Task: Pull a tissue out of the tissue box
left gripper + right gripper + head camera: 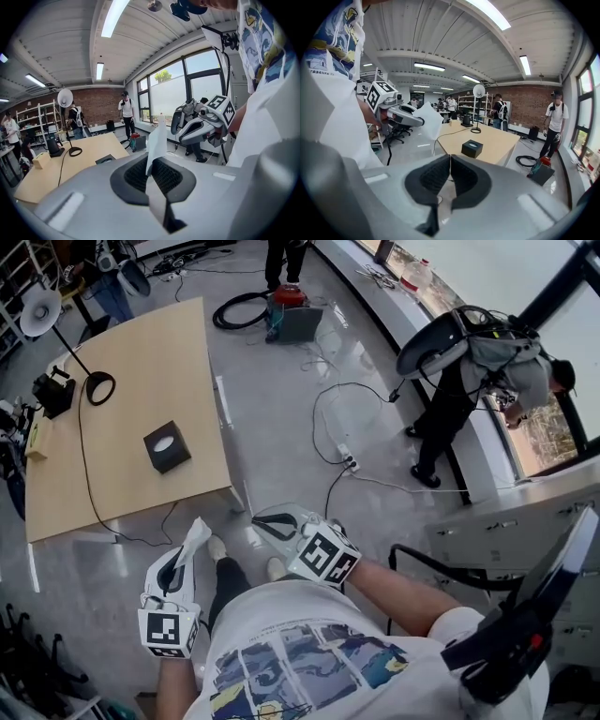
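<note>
Below, your shirt (309, 652) blocks the floor; left gripper (193, 544) clamps the tissue (199, 528), right gripper (262, 521) closed empty; tissue box (167, 446) at 11 o'clock on table (141, 352).

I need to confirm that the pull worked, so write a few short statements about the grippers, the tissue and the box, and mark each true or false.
1. The left gripper is shut on a tissue. True.
2. The right gripper holds the tissue box. False: it is shut and empty, well away from the box.
3. The tissue box sits on the wooden table. True.
4. The tissue box is white. False: it is black.
</note>
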Tool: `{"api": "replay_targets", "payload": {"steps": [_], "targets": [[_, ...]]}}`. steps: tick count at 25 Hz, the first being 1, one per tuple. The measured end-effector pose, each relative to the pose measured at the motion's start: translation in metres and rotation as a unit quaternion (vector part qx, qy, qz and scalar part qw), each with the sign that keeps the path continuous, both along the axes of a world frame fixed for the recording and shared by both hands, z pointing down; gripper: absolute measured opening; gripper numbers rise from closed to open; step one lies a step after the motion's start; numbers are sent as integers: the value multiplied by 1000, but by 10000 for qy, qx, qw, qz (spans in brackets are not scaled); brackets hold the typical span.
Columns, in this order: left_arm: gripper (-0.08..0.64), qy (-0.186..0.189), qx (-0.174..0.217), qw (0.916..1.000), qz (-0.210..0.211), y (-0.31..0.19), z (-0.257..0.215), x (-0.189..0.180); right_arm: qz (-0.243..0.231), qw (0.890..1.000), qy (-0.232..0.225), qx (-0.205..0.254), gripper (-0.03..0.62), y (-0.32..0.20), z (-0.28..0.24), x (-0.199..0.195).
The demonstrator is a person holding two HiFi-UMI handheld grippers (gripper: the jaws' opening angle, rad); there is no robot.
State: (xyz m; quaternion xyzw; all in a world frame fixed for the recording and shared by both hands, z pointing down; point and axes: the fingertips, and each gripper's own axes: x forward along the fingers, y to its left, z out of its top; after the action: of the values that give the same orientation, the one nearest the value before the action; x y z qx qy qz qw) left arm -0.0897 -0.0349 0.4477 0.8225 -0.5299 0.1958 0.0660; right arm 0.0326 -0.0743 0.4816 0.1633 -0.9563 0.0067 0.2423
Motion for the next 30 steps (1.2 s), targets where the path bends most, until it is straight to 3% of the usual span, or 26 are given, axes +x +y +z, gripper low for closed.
{"api": "replay_targets", "payload": {"steps": [25, 30], "targets": [[8, -89, -111, 9998, 165, -25, 3, -4, -77, 10000, 22, -23, 5, -13, 2, -13], [8, 107, -139, 9992, 348, -37, 8, 9, 97, 9997, 217, -52, 5, -21, 2, 2]]}}
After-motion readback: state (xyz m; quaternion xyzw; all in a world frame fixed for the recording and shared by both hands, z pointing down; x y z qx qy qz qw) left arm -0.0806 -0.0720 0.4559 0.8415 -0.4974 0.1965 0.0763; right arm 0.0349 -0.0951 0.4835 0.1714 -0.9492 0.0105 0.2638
